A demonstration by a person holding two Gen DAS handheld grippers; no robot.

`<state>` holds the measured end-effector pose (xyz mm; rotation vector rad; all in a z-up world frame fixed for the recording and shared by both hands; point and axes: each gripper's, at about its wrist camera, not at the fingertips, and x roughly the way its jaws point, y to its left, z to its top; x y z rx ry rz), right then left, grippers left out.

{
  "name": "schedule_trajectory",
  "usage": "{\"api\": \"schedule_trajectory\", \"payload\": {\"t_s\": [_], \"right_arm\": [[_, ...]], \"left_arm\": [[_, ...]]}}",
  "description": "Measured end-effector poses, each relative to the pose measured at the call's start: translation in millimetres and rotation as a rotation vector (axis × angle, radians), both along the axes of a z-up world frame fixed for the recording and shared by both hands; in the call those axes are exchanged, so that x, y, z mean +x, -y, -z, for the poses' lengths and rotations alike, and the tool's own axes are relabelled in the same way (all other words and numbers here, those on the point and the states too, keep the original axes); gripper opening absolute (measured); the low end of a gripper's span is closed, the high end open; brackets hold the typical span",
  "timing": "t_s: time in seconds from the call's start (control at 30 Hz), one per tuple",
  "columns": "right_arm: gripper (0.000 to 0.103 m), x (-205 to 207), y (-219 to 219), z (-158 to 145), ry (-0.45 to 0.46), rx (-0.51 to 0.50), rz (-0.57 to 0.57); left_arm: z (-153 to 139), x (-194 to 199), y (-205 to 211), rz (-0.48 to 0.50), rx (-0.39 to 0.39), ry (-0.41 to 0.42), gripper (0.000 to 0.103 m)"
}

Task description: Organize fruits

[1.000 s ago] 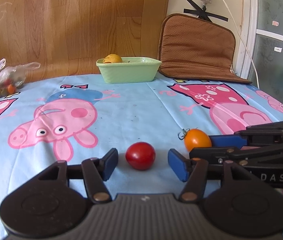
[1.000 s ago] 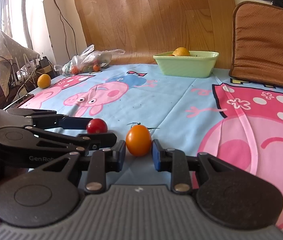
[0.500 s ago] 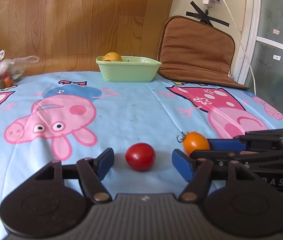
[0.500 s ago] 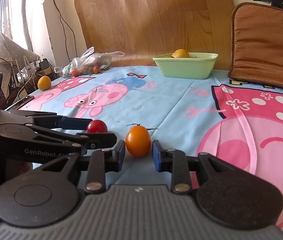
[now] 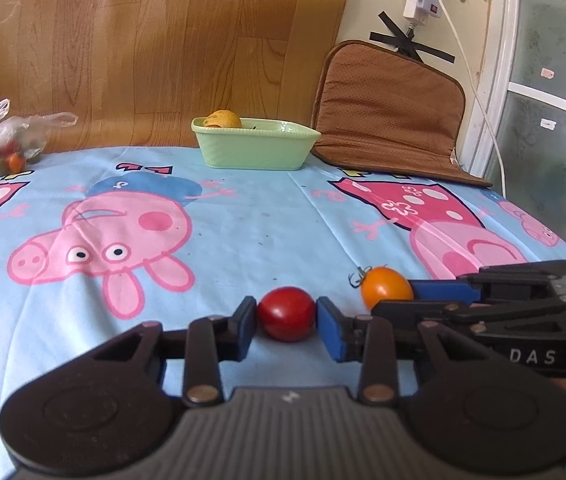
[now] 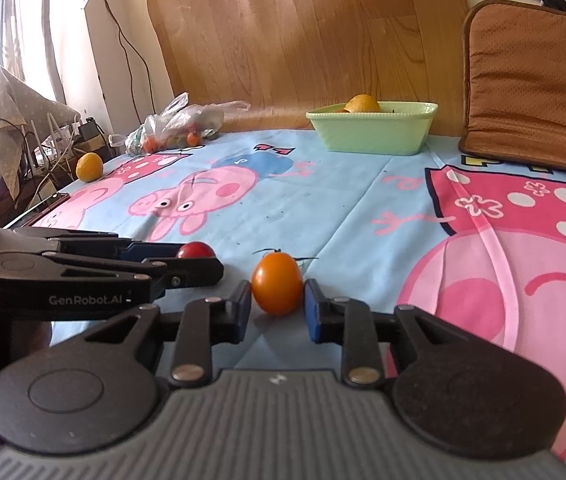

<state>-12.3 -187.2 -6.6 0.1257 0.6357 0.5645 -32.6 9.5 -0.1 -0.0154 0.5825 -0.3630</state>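
Note:
A red cherry tomato [image 5: 287, 314] lies on the blue cartoon tablecloth [image 5: 243, 232], and my left gripper [image 5: 287, 320] is shut on it, both pads touching its sides. An orange cherry tomato [image 6: 277, 288] with a green stem sits between the pads of my right gripper [image 6: 277, 306], which is shut on it. The red tomato [image 6: 195, 250] also shows in the right wrist view, and the orange tomato [image 5: 387, 286] in the left wrist view. A pale green dish [image 5: 255, 148] at the table's far side holds a yellow-orange fruit [image 5: 223, 119].
A clear plastic bag of small fruits [image 6: 179, 128] lies at the far left. A loose orange fruit [image 6: 89, 166] sits near the table's left edge. A brown cushion [image 5: 391, 112] leans against the wall at the far right. A wooden board stands behind the dish.
My left gripper has closed from wide open onto the red tomato. My right gripper has stayed around the orange tomato. Both views have tilted slightly.

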Motion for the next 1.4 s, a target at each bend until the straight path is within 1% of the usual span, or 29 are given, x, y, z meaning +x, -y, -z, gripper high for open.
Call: {"api": "schedule_trajectory", "payload": {"t_s": [0.1, 0.2, 0.27, 0.3, 0.37, 0.47, 0.57, 0.67, 0.77, 0.87, 0.9, 0.93, 0.97, 1.03, 1.1, 1.13, 1.2, 1.27, 1.33, 1.37, 1.4], "right_arm": [[0.030, 0.2, 0.3, -0.3, 0.003, -0.004, -0.001], [0.030, 2.5, 1.5, -1.9, -0.004, 0.004, 0.000], [0.030, 10.4, 6.1, -5.7, -0.036, 0.055, -0.008], [0.030, 16.4, 8.3, -9.8, -0.045, 0.082, -0.015], [0.030, 32.2, 9.6, -20.5, -0.033, 0.100, -0.023], [0.030, 66.6, 10.0, -36.6, 0.010, 0.092, -0.010], [0.030, 108.6, 10.1, -48.5, 0.083, 0.072, 0.024], [0.030, 157.5, 10.4, -51.1, 0.123, 0.054, 0.071], [0.030, 207.8, 11.4, -39.4, 0.095, 0.039, 0.111], [0.030, 250.4, 14.1, -18.7, 0.039, 0.041, 0.124], [0.031, 262.6, 13.6, -11.8, 0.026, 0.037, 0.131], [0.032, 271.9, 13.0, -6.6, 0.021, 0.036, 0.135], [0.032, 278.8, 13.3, -1.5, 0.025, 0.043, 0.132], [0.034, 284.8, 18.2, 4.0, 0.034, 0.062, 0.150], [0.034, 281.3, 29.0, 1.3, 0.030, 0.104, 0.167], [0.034, 276.7, 33.6, -3.3, 0.045, 0.110, 0.172], [0.034, 269.6, 40.4, -17.7, 0.073, 0.107, 0.196], [0.034, 257.2, 48.0, -31.2, 0.066, 0.127, 0.211], [0.036, 233.4, 52.4, -40.7, 0.061, 0.133, 0.215], [0.040, 218.1, 52.4, -43.4, 0.053, 0.128, 0.218], [0.041, 203.5, 51.3, -44.5, 0.041, 0.125, 0.221]], "left_arm": [[-0.7, -1.3, 2.2, 0.012, 0.003, -0.001, 0.033], [-6.5, 0.9, 1.5, 0.043, -0.018, -0.022, 0.033], [-18.2, 8.2, -0.8, 0.060, -0.040, -0.024, 0.033], [-27.8, 14.7, -1.8, 0.067, -0.047, -0.013, 0.033], [-48.9, 31.0, -4.1, 0.076, -0.057, 0.011, 0.033], [-80.2, 71.5, -5.3, 0.090, -0.081, 0.019, 0.033], [-98.2, 123.2, 5.1, 0.092, -0.059, 0.043, 0.033], [-97.5, 187.7, 15.2, 0.087, -0.058, 0.010, 0.032], [-84.7, 243.0, 19.8, 0.064, -0.053, -0.028, 0.032], [-67.8, 280.1, 23.5, 0.048, -0.046, -0.069, 0.032], [-62.7, 286.9, 24.1, 0.039, -0.040, -0.073, 0.032], [-59.0, 292.7, 25.4, 0.031, -0.034, -0.077, 0.034], [-56.2, 296.8, 25.9, 0.029, -0.034, -0.081, 0.038], [-54.0, 298.1, 26.4, 0.019, -0.035, -0.078, 0.041], [-55.8, 291.9, 25.8, 0.015, -0.034, -0.068, 0.041], [-58.8, 286.9, 24.7, 0.005, -0.037, -0.067, 0.041], [-68.3, 268.7, 19.4, -0.006, -0.070, -0.054, 0.041], [-77.7, 242.8, 11.8, -0.027, -0.087, -0.032, 0.043], [-81.0, 214.5, 9.4, -0.058, -0.068, -0.020, 0.047], [-80.0, 199.8, 9.9, -0.073, -0.057, -0.020, 0.048], [-78.2, 187.8, 11.2, -0.086, -0.048, -0.028, 0.048]]}}
